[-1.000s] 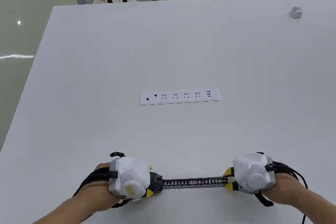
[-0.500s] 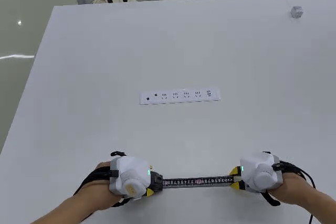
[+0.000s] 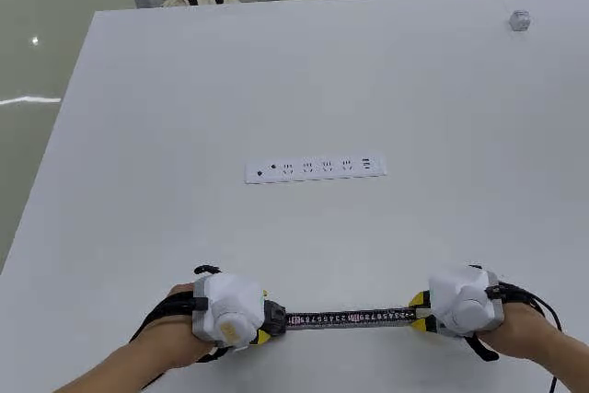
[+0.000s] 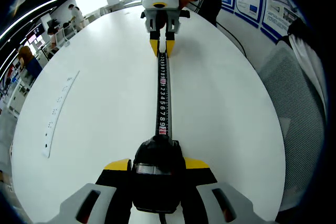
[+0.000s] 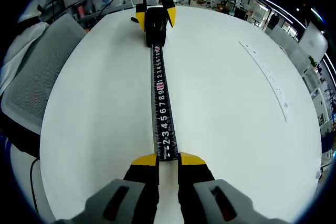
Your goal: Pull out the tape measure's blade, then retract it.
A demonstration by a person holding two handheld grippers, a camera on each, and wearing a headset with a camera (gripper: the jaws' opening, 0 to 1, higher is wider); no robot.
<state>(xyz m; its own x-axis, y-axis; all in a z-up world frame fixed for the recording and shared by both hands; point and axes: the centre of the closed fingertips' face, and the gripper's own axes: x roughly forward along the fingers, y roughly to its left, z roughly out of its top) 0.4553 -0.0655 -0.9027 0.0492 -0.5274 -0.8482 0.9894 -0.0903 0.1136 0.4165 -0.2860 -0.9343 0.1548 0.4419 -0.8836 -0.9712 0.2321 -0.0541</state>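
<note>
Farther out now, right gripper pinches the blade; left gripper clamps the case.

A: Head view?
B: High over the near edge of the white counter, facing forward and down. Left tool and right tool sit at the bottom.
A: Left gripper view?
B: Low, just behind its own jaws. The black tape-measure case is very near the lens. It faces along the black numbered tape blade toward the right tool.
A: Right gripper view?
B: Mirrored. Low over the counter, facing back down the blade at the left tool. They look at each other.
A: Shared?
B: Blade and counter in all three. Also the flat white power strip: left of the blade in the left gripper view, right of it in the other.
</note>
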